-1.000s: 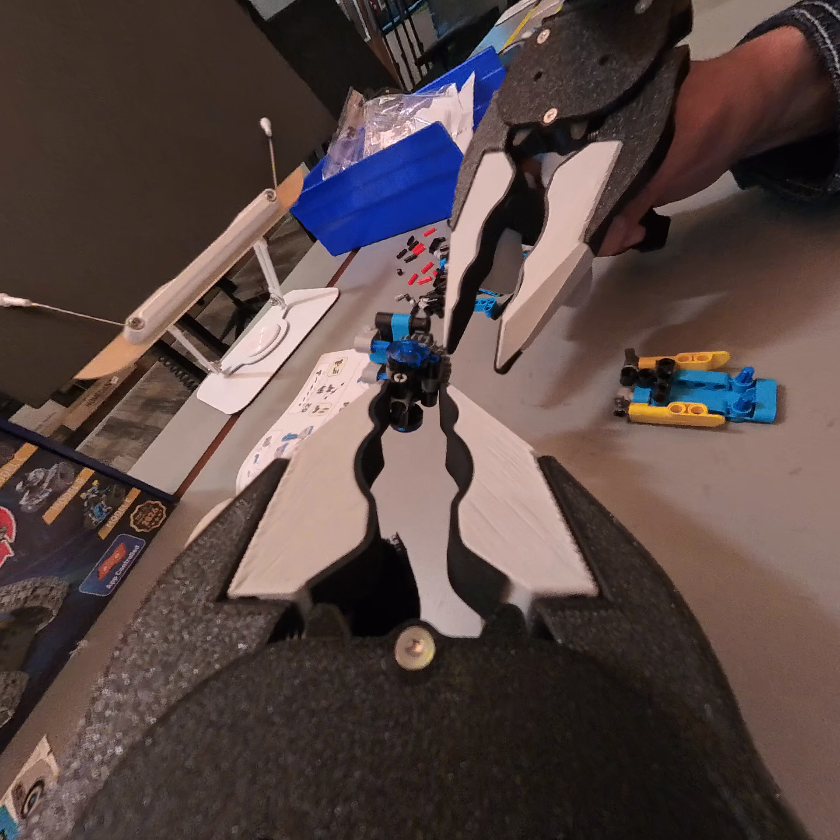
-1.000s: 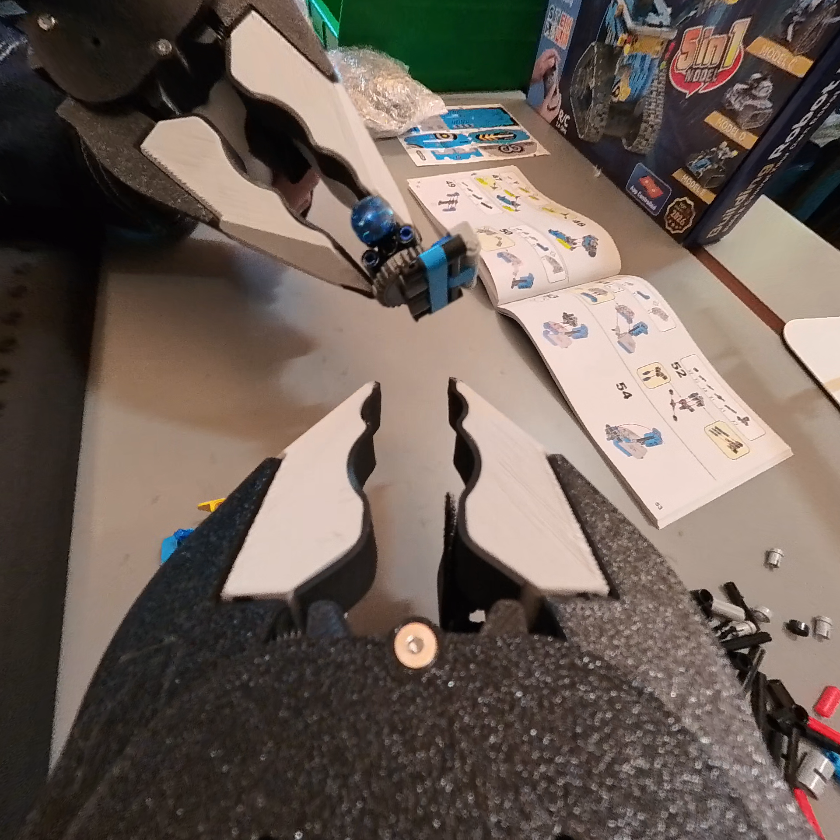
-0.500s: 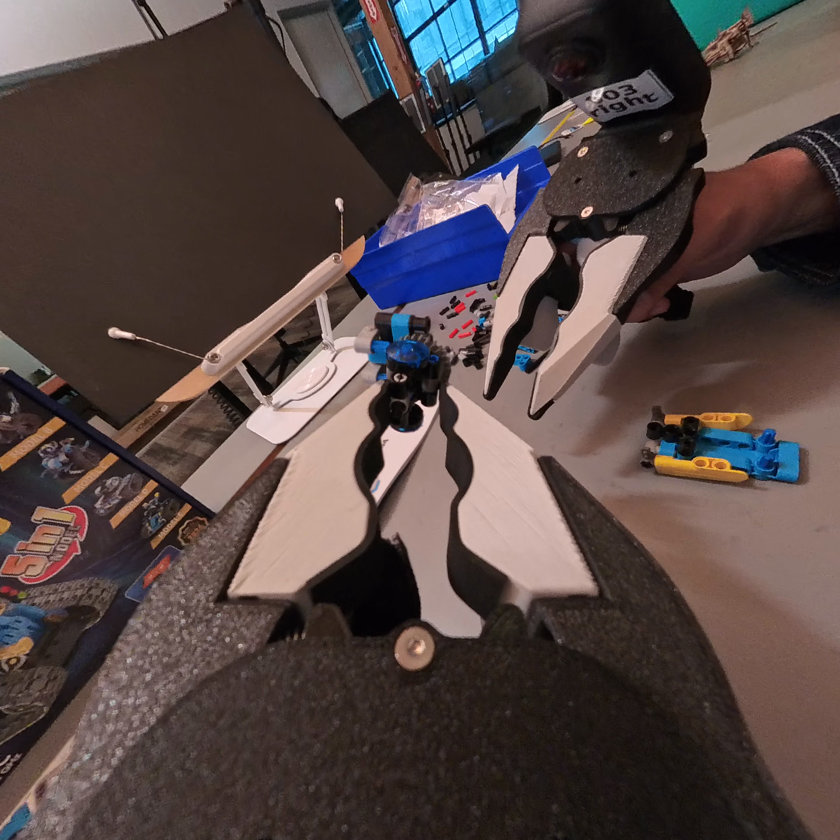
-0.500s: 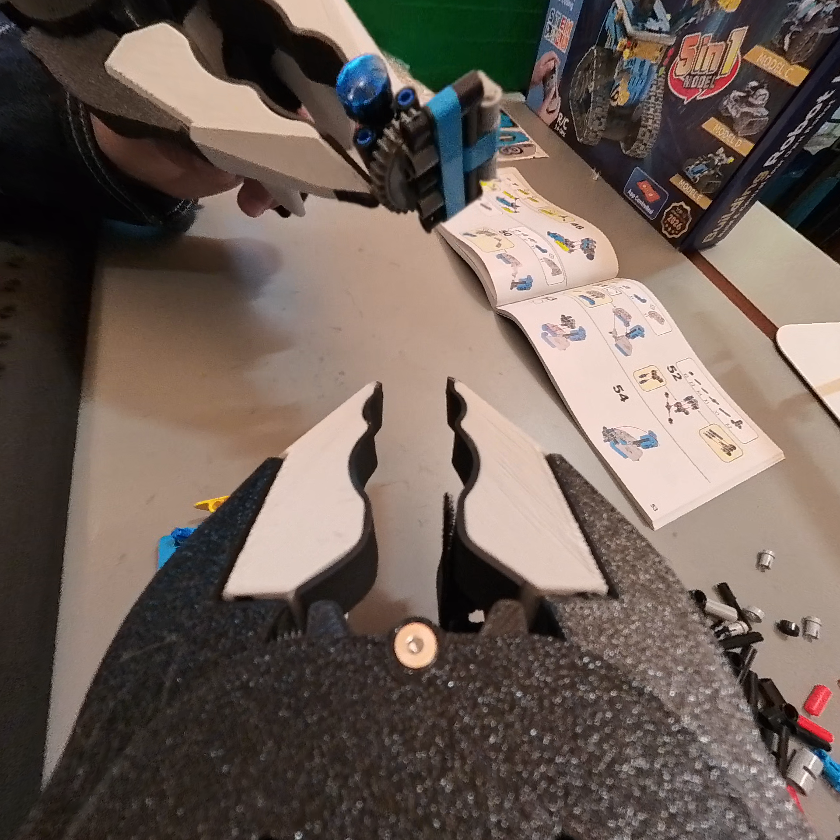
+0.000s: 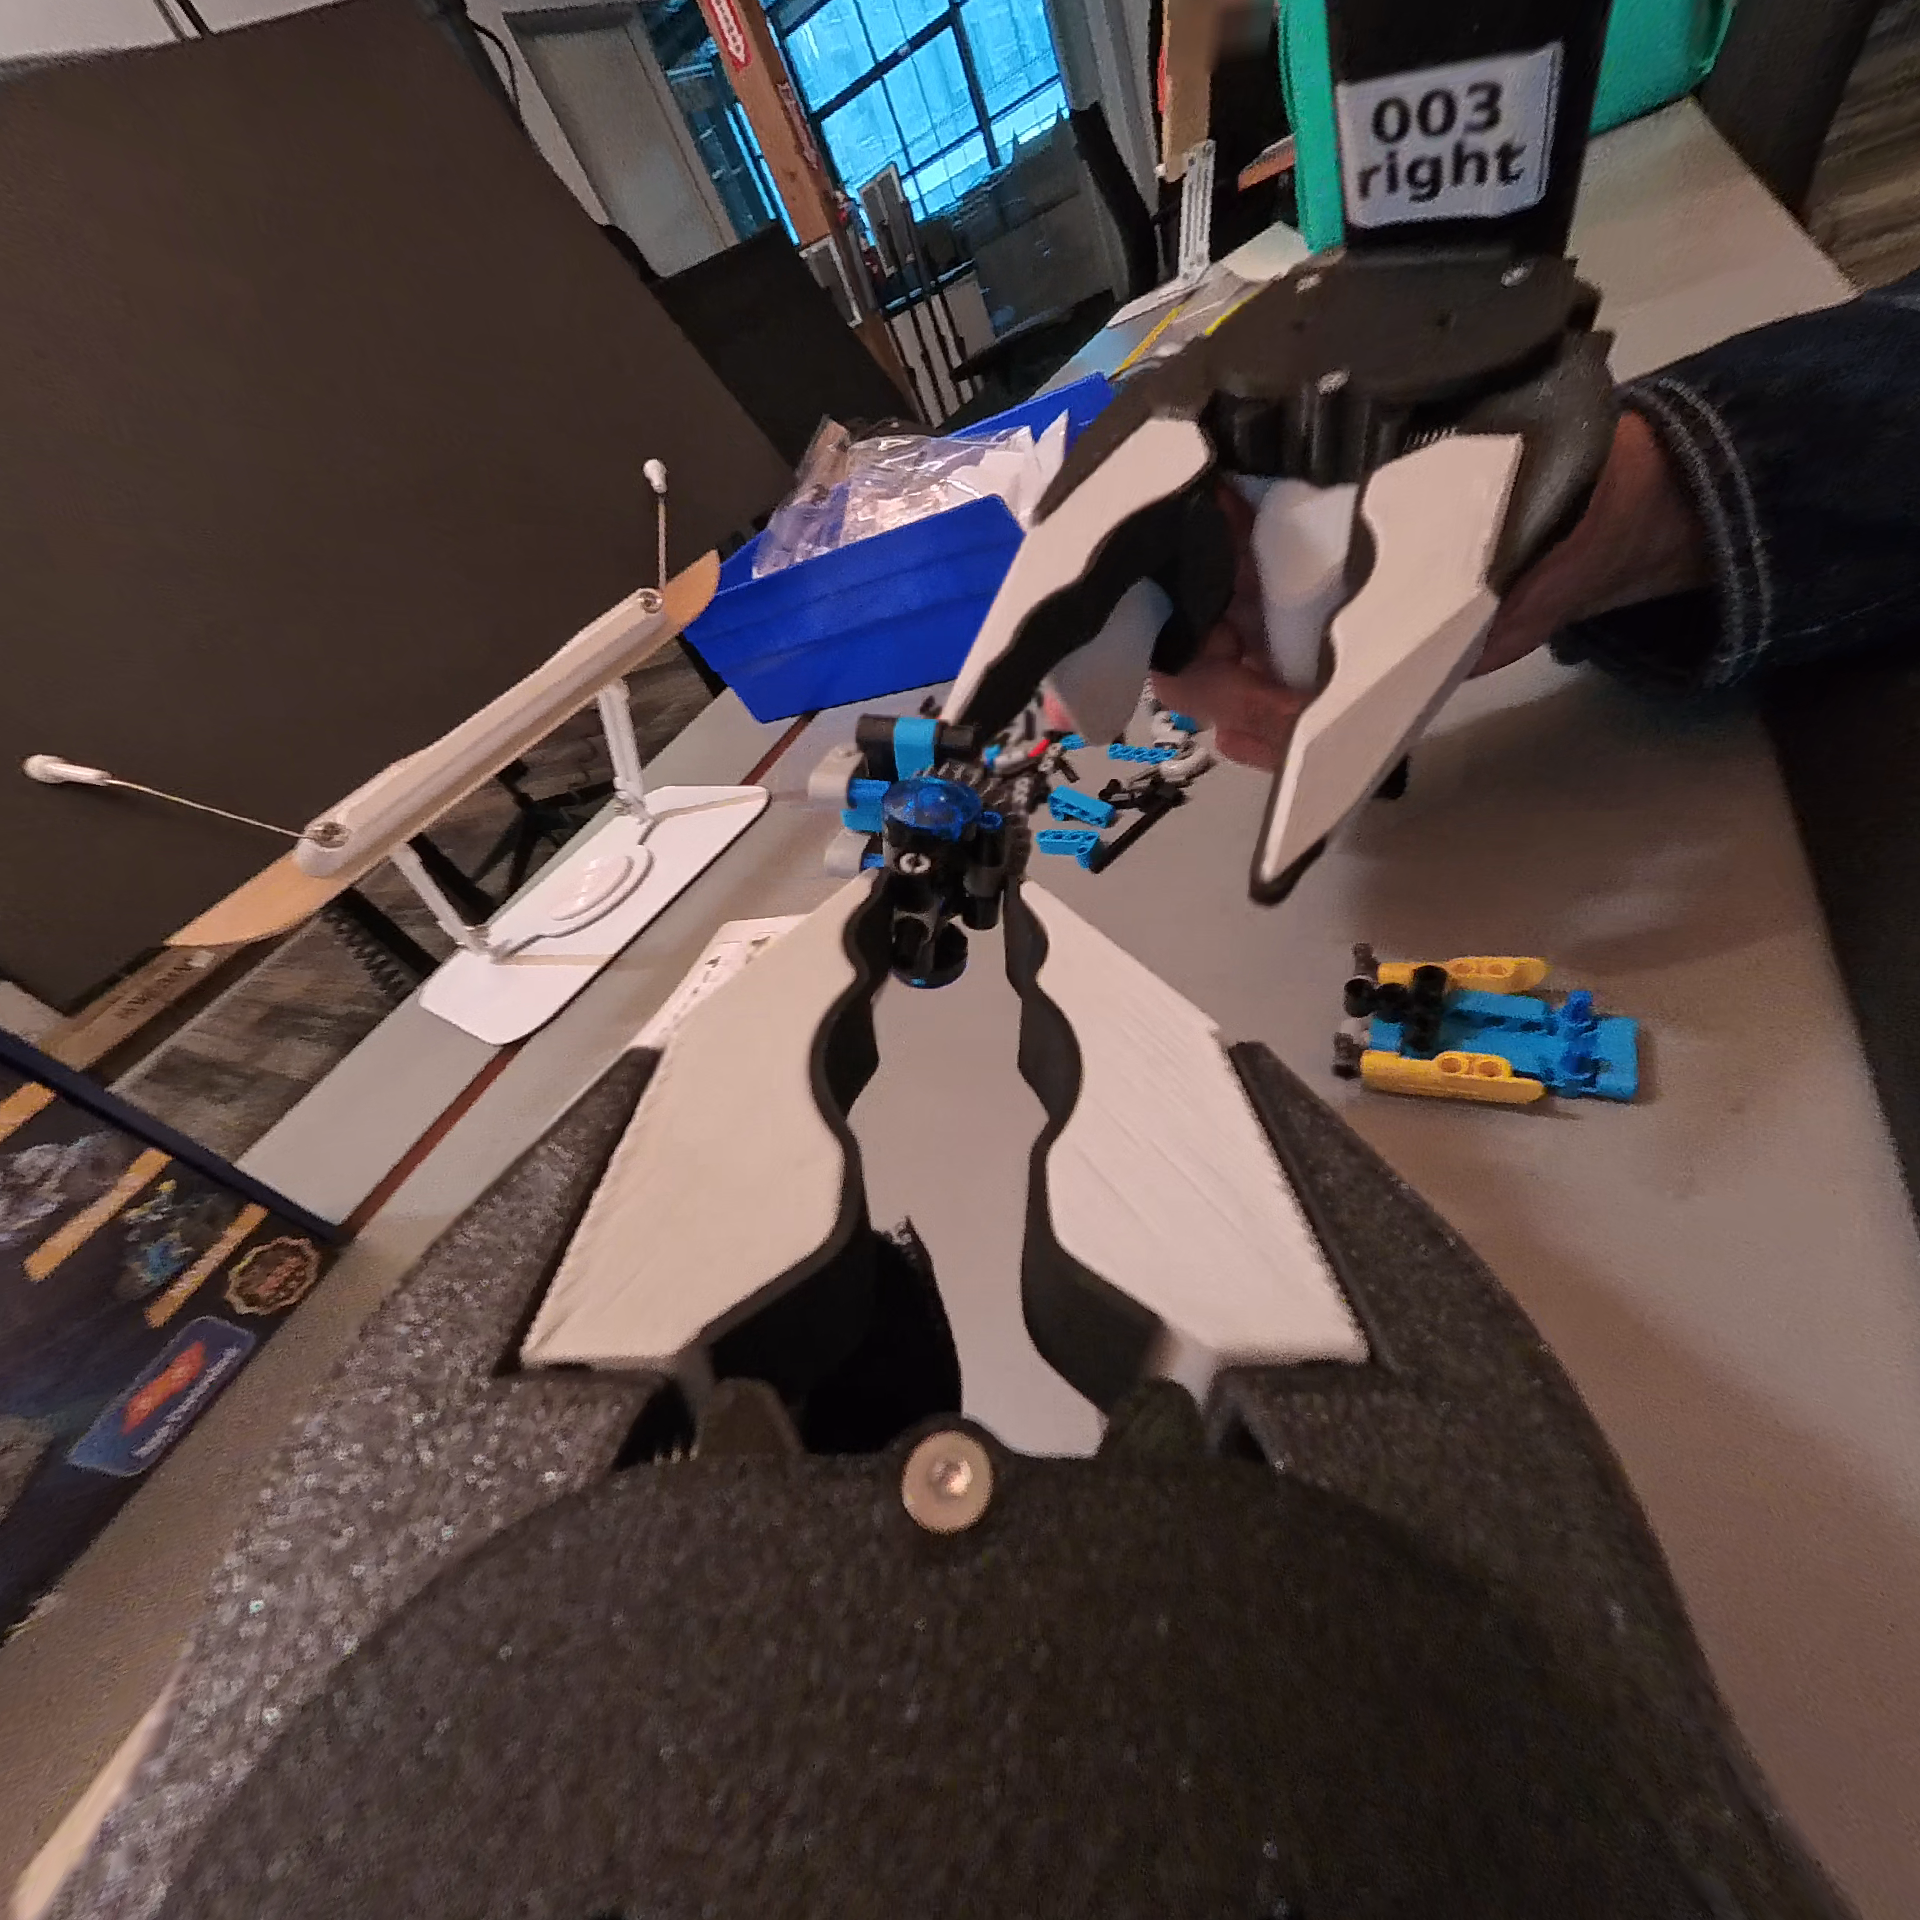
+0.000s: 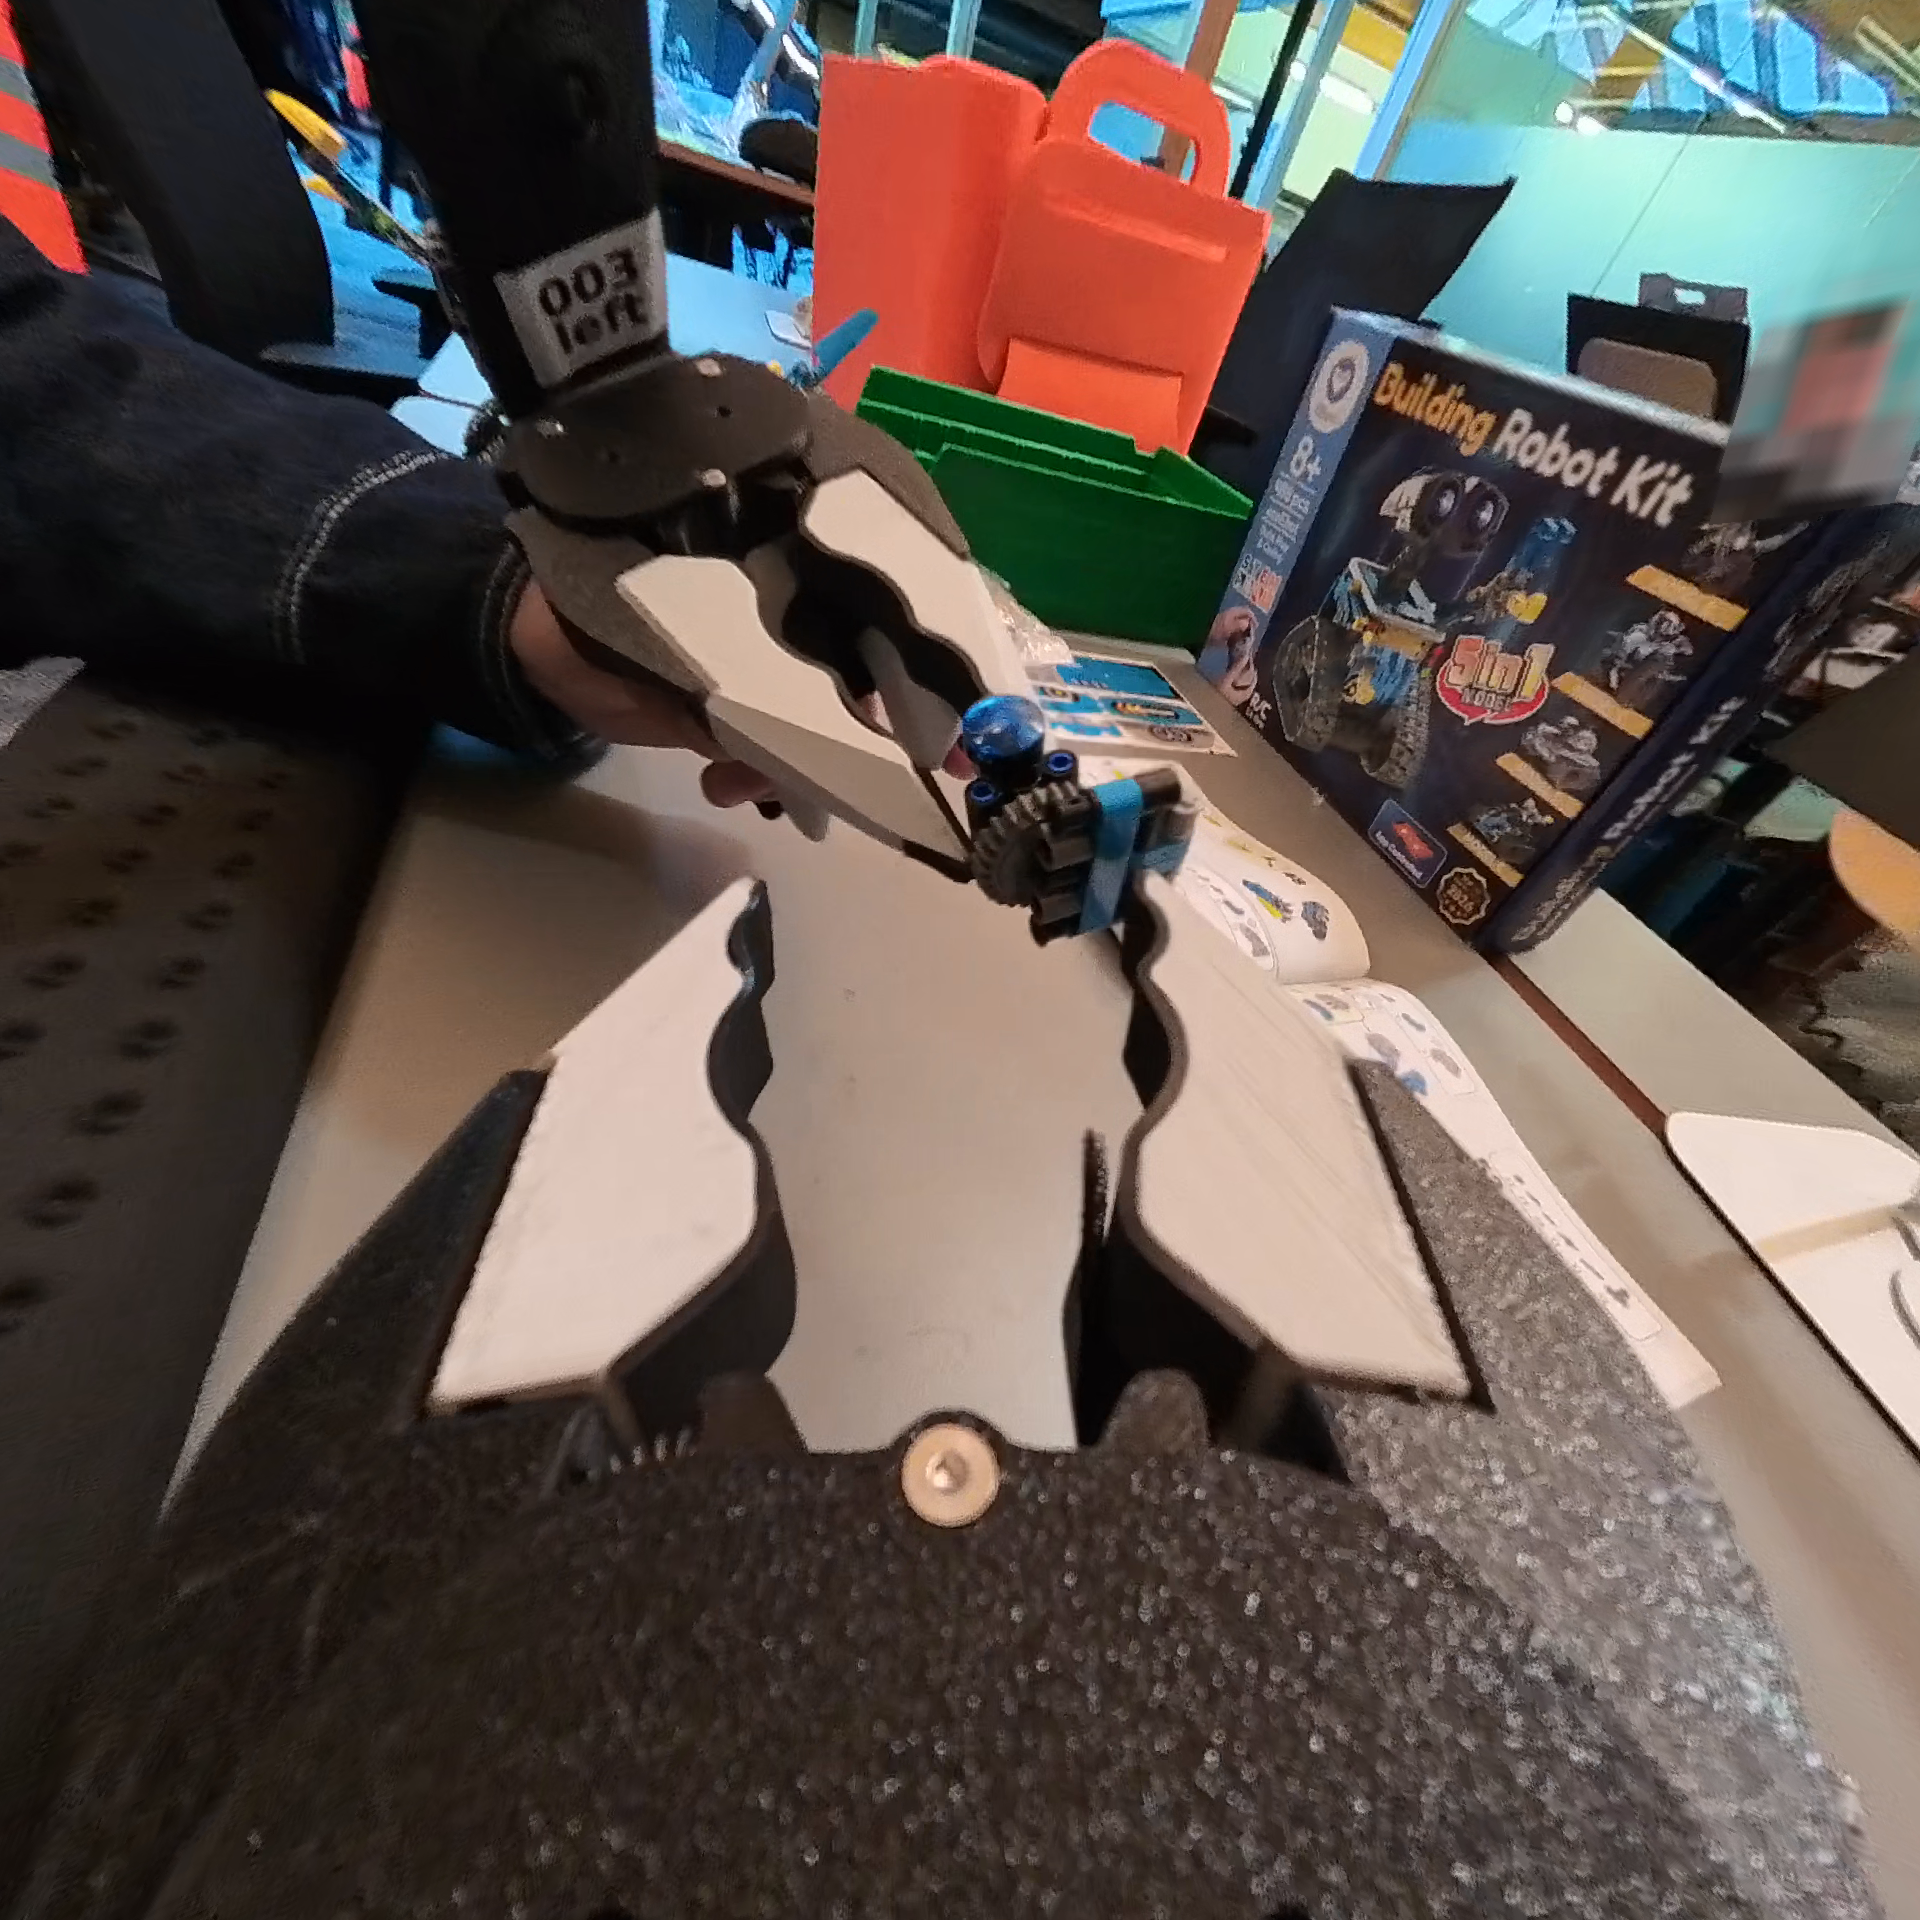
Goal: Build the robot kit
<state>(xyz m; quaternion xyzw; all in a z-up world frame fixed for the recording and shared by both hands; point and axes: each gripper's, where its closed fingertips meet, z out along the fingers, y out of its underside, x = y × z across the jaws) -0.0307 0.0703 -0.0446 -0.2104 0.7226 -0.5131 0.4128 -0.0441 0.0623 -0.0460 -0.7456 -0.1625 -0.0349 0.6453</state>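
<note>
My left gripper [image 5: 940,914] is shut on a small black and blue brick assembly [image 5: 925,831] with a grey gear and a clear blue dome on top, held above the grey table [image 5: 1558,1299]. In the right wrist view the left gripper [image 6: 951,836] holds the assembly [image 6: 1060,847] out in front. My right gripper [image 6: 945,904] is open wide and empty, with one fingertip [image 6: 1143,925] right beside the assembly's blue end. In the left wrist view the right gripper [image 5: 1112,805] hangs over the assembly, one fingertip [image 5: 951,727] at its far side.
A blue and yellow brick frame [image 5: 1486,1029] lies on the table to the right. Loose small parts [image 5: 1101,800] lie before a blue bin [image 5: 862,603]. A white stand [image 5: 603,883] is at left. An open booklet [image 6: 1288,925], kit box [image 6: 1507,644] and green bin [image 6: 1049,499] are beyond. Only a small space, under 4 cm, lies between the two pairs of fingers.
My right gripper has opened wider and closed in on the assembly. Both grippers have tilted up, so more of the room behind shows. The left grip has not changed.
</note>
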